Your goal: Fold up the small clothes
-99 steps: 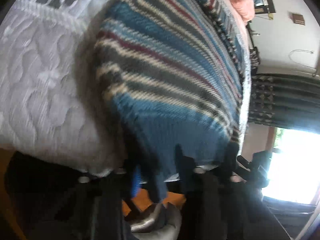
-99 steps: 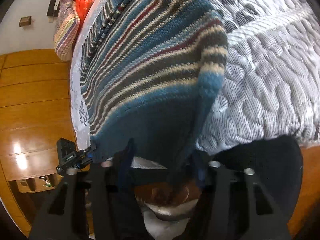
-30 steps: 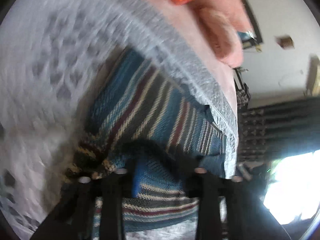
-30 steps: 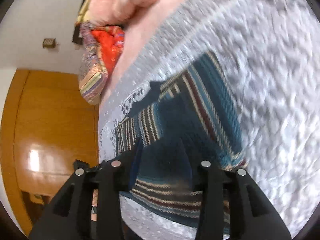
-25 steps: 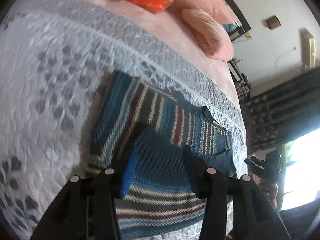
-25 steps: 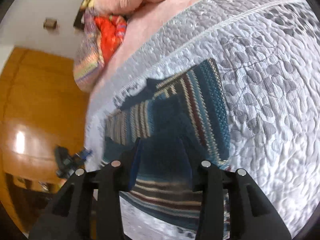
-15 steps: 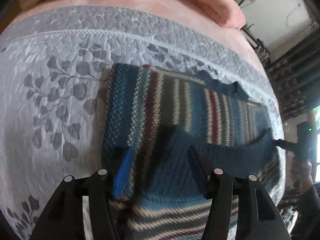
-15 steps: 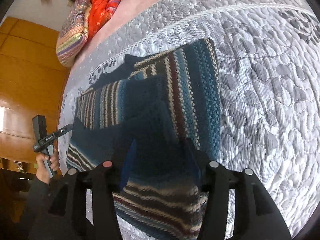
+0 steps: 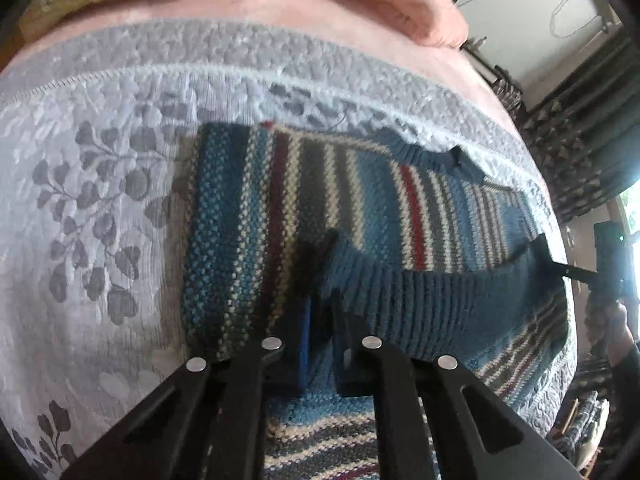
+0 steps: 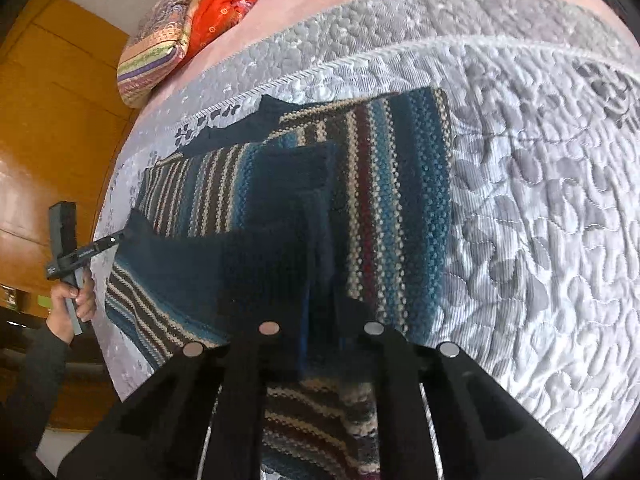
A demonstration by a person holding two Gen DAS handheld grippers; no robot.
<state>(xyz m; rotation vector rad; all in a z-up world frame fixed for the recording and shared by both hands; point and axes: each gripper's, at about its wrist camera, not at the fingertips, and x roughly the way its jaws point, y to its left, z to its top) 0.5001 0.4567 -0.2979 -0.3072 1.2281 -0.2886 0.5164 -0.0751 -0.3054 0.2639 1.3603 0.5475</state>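
Knitted striped sweater (image 9: 360,208), ribbed hem

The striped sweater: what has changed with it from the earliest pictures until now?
The striped sweater hung off the bed edge before; both grippers carried its blue hem up and over, so it now lies folded on the grey quilt. The left gripper and right gripper still pinch the hem. The bedding stayed put.

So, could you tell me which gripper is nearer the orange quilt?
Left. The left gripper pinches the sweater by its hem at the end towards the quilt; the right gripper pinches the hem's other end, farther from it.
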